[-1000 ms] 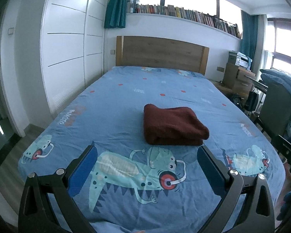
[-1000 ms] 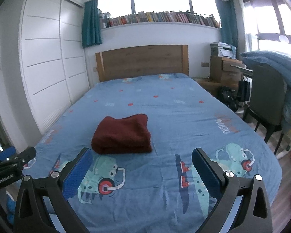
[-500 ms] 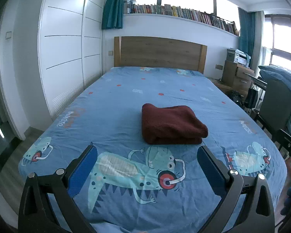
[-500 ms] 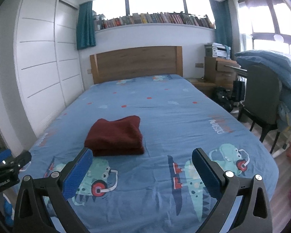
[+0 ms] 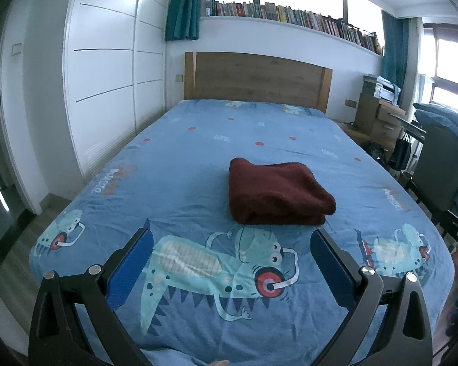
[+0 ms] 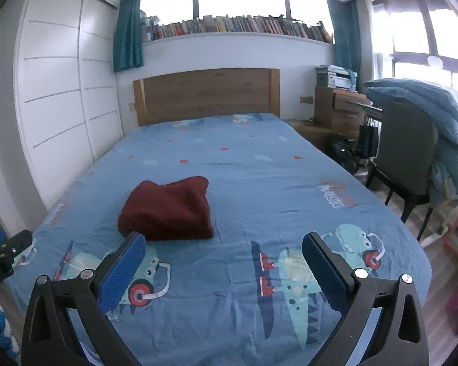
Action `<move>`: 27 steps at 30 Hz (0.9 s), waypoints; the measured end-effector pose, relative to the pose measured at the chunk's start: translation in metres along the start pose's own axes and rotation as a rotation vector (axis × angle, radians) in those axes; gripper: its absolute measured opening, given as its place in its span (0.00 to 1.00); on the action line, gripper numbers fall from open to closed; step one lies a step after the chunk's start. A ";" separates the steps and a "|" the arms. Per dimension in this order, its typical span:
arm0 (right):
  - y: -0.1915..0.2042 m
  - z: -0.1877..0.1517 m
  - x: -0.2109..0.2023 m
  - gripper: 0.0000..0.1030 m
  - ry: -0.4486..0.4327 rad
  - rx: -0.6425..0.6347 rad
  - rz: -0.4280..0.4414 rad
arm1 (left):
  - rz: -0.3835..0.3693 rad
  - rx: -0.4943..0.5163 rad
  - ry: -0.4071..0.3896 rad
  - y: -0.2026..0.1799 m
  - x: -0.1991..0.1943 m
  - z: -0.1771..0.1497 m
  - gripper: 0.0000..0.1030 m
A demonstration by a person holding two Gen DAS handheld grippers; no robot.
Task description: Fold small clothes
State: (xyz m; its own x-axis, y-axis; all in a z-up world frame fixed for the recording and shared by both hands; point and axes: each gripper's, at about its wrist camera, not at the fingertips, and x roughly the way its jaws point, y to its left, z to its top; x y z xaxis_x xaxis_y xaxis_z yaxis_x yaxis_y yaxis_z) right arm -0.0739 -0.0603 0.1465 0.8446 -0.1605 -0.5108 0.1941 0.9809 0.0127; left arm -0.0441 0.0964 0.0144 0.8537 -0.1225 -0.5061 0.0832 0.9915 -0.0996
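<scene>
A dark red garment [image 5: 276,195] [image 6: 169,210] lies folded into a thick, neat rectangle on the blue dinosaur-print bed sheet [image 5: 198,158] [image 6: 274,183]. My left gripper [image 5: 231,238] hangs open above the foot of the bed, short of the bundle, with nothing between its blue pads. My right gripper [image 6: 223,241] is open too and holds nothing. The bundle sits ahead of it and to the left, just past its left fingertip. Part of the left gripper's body [image 6: 3,253] shows at the left edge of the right wrist view.
A wooden headboard [image 5: 256,79] stands at the far end, under a shelf of books [image 6: 238,26]. White wardrobe doors [image 5: 107,70] line the left wall. On the right are a dark chair [image 6: 406,158] draped with blue bedding and a wooden chest of drawers [image 6: 339,109].
Both grippers have drawn back slightly and lifted, so the folded garment sits a little further off and more of the ceiling shows. The garment itself has not moved.
</scene>
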 end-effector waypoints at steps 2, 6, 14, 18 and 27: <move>0.000 -0.001 0.003 0.99 0.005 -0.002 -0.003 | 0.000 0.001 0.003 0.000 0.001 -0.001 0.98; -0.002 -0.004 0.009 0.99 0.020 -0.001 -0.005 | -0.003 0.002 0.009 0.001 0.004 -0.002 0.98; 0.001 -0.006 0.013 0.99 0.027 -0.007 -0.007 | -0.010 0.003 0.015 0.001 0.007 -0.003 0.98; 0.001 -0.008 0.014 0.99 0.031 -0.009 -0.004 | -0.009 0.003 0.013 0.001 0.007 -0.003 0.98; 0.002 -0.009 0.016 0.99 0.034 -0.013 -0.002 | -0.009 0.006 0.013 0.001 0.008 -0.004 0.98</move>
State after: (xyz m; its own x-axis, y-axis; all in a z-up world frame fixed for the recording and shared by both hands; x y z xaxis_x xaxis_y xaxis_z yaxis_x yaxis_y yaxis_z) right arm -0.0645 -0.0598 0.1311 0.8265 -0.1586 -0.5402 0.1887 0.9820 0.0004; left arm -0.0387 0.0957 0.0071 0.8461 -0.1317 -0.5165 0.0937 0.9906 -0.0992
